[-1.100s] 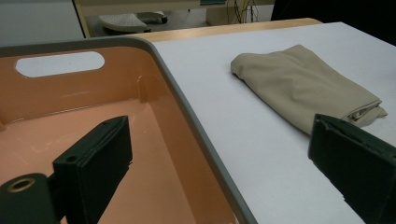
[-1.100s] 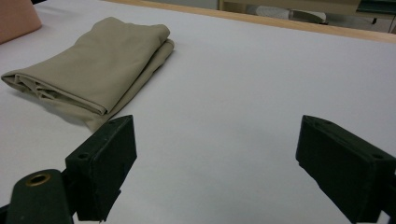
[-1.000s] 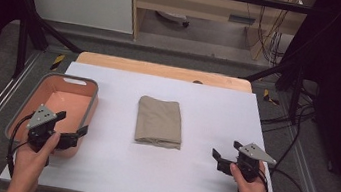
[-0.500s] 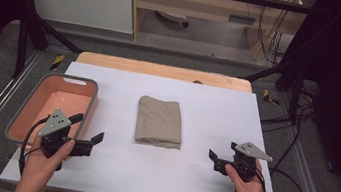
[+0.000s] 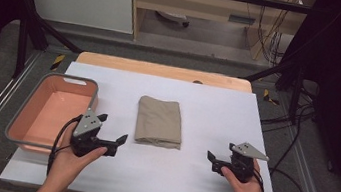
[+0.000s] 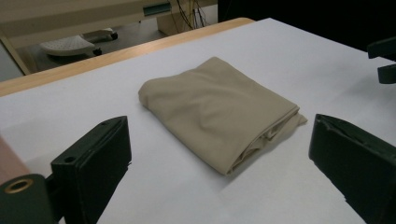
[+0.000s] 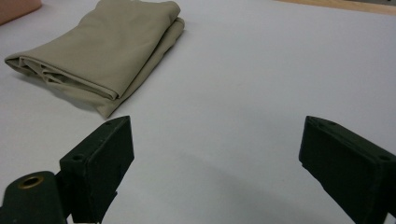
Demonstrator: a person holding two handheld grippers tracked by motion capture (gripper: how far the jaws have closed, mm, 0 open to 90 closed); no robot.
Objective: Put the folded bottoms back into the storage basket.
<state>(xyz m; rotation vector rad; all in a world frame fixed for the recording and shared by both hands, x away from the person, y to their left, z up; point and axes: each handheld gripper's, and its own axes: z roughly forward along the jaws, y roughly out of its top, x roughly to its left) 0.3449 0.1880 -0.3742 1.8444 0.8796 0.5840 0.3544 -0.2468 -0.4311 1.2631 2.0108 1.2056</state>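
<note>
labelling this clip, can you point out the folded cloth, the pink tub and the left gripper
folded cloth [image 5: 159, 121]: high view, middle of its top layer
pink tub [image 5: 70, 80]: high view, far grey rim
left gripper [image 5: 112, 129]: high view, midway between its open fingertips

Open white table right of folded beige cloth, clear to right edge | bare strip along near edge between left gripper and right gripper | pink bin blocking left edge | cloth low at centre, passable above | both jaw pairs spread wide, nothing between
</note>
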